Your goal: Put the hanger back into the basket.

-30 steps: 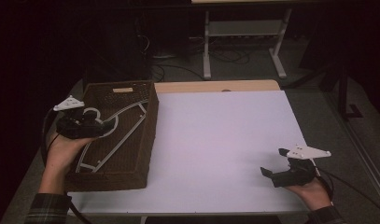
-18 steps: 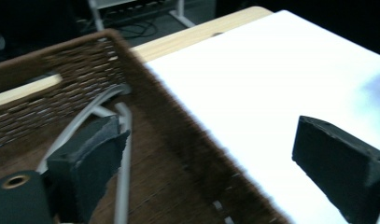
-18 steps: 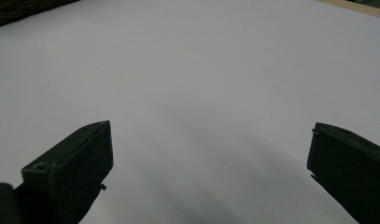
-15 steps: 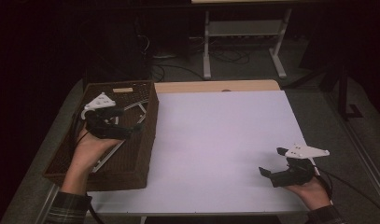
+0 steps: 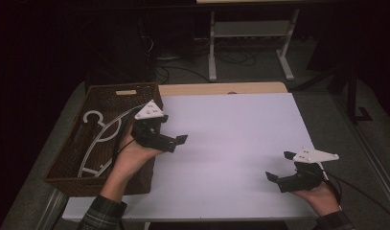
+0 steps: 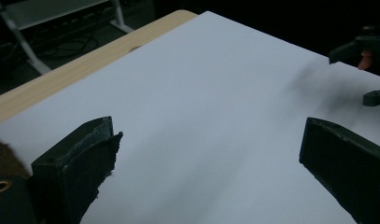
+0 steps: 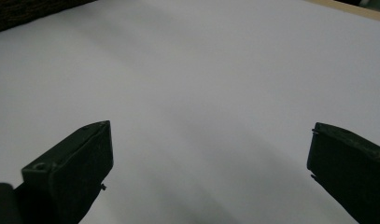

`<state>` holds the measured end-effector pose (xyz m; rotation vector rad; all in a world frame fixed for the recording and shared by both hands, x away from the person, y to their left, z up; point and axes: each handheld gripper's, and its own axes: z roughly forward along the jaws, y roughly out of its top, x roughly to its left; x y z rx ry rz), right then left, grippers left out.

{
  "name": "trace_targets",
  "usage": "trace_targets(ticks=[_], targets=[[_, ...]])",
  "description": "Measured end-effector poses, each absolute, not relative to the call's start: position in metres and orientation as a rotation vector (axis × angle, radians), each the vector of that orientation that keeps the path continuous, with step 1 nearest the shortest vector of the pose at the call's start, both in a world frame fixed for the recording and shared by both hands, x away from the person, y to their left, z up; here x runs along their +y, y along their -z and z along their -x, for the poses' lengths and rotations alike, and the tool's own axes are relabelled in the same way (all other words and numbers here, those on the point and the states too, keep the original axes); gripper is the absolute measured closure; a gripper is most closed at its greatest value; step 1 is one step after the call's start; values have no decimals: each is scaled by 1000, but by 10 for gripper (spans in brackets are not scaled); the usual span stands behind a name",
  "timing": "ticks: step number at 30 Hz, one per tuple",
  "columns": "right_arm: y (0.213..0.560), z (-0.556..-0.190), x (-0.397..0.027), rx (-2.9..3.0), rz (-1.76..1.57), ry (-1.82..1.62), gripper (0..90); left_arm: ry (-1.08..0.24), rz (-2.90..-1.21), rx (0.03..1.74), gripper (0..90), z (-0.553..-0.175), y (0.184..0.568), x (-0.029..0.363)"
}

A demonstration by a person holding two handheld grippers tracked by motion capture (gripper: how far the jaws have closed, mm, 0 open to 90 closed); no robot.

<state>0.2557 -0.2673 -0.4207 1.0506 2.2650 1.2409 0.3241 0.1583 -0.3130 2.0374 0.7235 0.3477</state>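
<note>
Basket (image 5: 68, 158) of dark brown wicker is sitting at the left edge of the table in the high view, its right wall running alongside the white sheet (image 5: 231, 139) that is covering most of the tabletop. White hangers (image 5: 100, 139) are lying inside it, hooks toward the far end; how many I cannot tell, as they overlap. A pale tag (image 5: 126, 92) is showing on the basket's far rim. The left gripper (image 5: 176, 142) is hovering just right of the basket's right wall, above the white sheet, jaws standing apart and holding nothing; the person's left hand (image 5: 135, 153) is gripping it from below, the forearm crossing the basket's near right corner. The right gripper (image 5: 277, 166) is resting near the table's near right corner, jaws also apart and empty, well apart from the basket. A strip of bare wooden table (image 5: 221, 88) is showing beyond the sheet's far edge.

Left gripper view: both black jaws are standing wide apart over the white sheet (image 6: 201, 116), nothing between them. A bit of brown wicker (image 6: 3, 158) is peeking in at the left edge. The right gripper (image 6: 372, 60) is showing far off at the upper right.

Right gripper view: jaws are spread wide over the bare sheet (image 7: 201, 93). The basket's dark wall (image 7: 24, 11) is sitting at the top left corner.
</note>
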Motion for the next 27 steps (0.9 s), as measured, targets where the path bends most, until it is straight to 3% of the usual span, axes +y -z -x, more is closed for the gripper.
trace_targets(ticks=[13, 27], targets=[[420, -256, -267, 2275, -1044, -1247, 0, -289, -2110, 640, 33, -305, 359, 107], [419, -256, -266, 2278, -1035, -1249, 0, -275, -2083, 650, 34, -287, 401, 110]])
